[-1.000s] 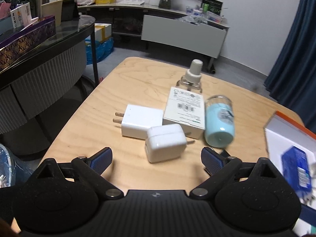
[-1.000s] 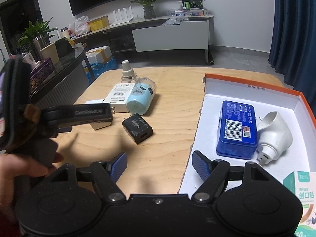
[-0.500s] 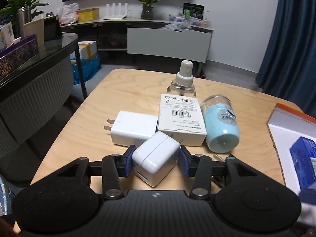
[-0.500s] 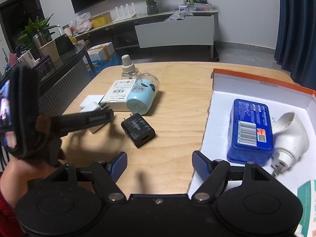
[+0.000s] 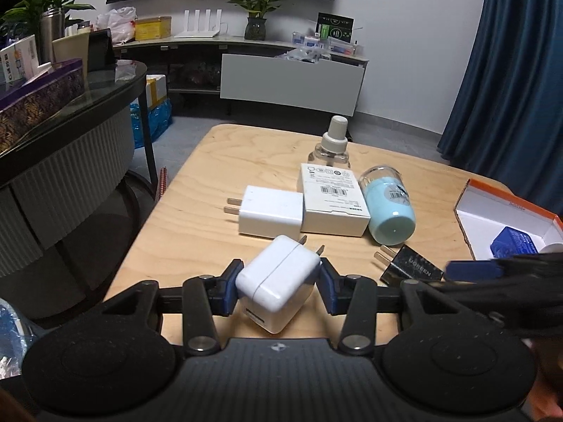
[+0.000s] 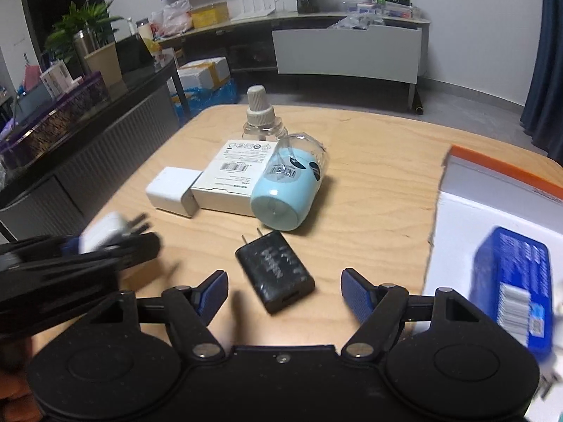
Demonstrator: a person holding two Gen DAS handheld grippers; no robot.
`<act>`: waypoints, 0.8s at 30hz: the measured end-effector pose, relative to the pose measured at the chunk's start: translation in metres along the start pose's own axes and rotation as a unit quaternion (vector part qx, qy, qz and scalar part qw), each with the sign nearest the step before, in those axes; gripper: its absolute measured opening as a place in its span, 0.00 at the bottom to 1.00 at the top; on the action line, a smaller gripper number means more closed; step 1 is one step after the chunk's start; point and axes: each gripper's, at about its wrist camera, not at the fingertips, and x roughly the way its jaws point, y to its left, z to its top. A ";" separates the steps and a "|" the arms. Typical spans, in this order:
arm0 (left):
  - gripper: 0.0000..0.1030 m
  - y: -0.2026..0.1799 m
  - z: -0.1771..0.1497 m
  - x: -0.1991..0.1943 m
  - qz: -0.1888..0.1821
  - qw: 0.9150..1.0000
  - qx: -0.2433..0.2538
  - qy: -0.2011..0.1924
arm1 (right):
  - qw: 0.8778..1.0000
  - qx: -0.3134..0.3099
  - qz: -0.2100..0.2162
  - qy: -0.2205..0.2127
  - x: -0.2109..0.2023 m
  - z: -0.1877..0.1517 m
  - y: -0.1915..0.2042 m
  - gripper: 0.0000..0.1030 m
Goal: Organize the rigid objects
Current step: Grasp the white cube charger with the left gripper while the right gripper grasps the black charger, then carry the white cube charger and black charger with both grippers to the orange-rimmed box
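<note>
My left gripper (image 5: 278,286) is shut on a small white charger (image 5: 278,286) and holds it just above the wooden table (image 5: 218,232); it shows blurred in the right wrist view (image 6: 102,234). My right gripper (image 6: 283,293) is open, its jaws either side of a black charger (image 6: 274,274) lying on the table, also in the left wrist view (image 5: 410,269). Behind lie a larger white charger (image 5: 269,211), a white box (image 5: 330,198), a light blue cup on its side (image 5: 388,211) and a clear bottle (image 5: 330,149).
An orange-edged white box (image 6: 492,172) stands at the table's right with a blue tin (image 6: 510,288) in it. A dark glass side table (image 5: 70,105) stands to the left. A cabinet (image 5: 288,81) lines the far wall.
My left gripper closed on the small white charger and lifted it slightly. My right gripper moved left from the box to straddle the black charger.
</note>
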 end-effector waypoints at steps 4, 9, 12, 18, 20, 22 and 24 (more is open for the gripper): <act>0.44 0.003 -0.002 -0.001 0.002 1.000 -0.007 0.003 | 1.000 -0.026 -0.009 -0.009 0.007 0.007 0.007 0.55; 0.44 0.005 -0.003 -0.007 0.001 1.000 -0.013 0.000 | 0.999 -0.028 -0.017 -0.013 -0.002 -0.001 0.010 0.42; 0.44 0.002 -0.003 -0.013 -0.003 1.000 -0.011 -0.003 | 1.000 -0.014 -0.012 -0.020 -0.016 -0.006 0.008 0.42; 0.44 -0.006 -0.005 -0.033 -0.012 1.000 -0.005 -0.015 | 0.999 -0.014 -0.010 -0.045 -0.055 -0.016 0.019 0.42; 0.44 -0.008 -0.006 -0.040 -0.016 1.000 -0.006 -0.016 | 0.998 -0.009 -0.012 -0.053 -0.069 -0.020 0.020 0.42; 0.44 -0.011 -0.008 -0.047 -0.018 1.000 -0.007 -0.017 | 0.998 -0.003 -0.013 -0.059 -0.080 -0.025 0.022 0.42; 0.44 -0.015 -0.010 -0.054 -0.021 1.000 -0.006 -0.019 | 0.998 0.000 -0.018 -0.063 -0.091 -0.031 0.023 0.42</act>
